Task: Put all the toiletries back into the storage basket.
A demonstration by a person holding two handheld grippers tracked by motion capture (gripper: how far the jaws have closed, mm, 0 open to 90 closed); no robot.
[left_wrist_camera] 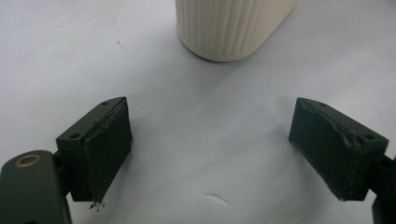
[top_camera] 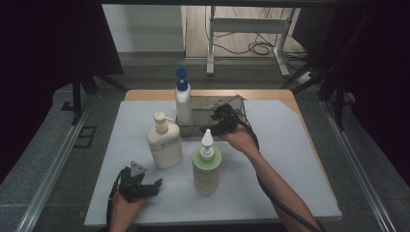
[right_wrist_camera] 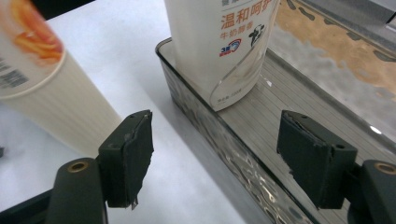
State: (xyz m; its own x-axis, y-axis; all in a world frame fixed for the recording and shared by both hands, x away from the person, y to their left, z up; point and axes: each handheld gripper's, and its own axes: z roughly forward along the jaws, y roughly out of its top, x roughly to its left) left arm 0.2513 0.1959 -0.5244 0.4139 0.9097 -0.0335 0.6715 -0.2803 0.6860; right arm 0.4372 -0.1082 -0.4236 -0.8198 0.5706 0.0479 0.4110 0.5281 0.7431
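- Bottle [top_camera: 183,99] with blue cap stood upright in clear tray [top_camera: 227,104], long axis vertical; cap cut off in right gripper view.
- Right gripper [right_wrist_camera: 215,154] gaped wide, empty, beside it.
- Left gripper [left_wrist_camera: 210,154] wide apart, holding nothing.

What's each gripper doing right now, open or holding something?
Left gripper: open, holding nothing, over the bare mat.
Right gripper: open, holding nothing, beside the white bottle in the tray.

Green plastic bottle with white pointed cap [top_camera: 206,166] stands near the white mat's [top_camera: 290,159] front edge.
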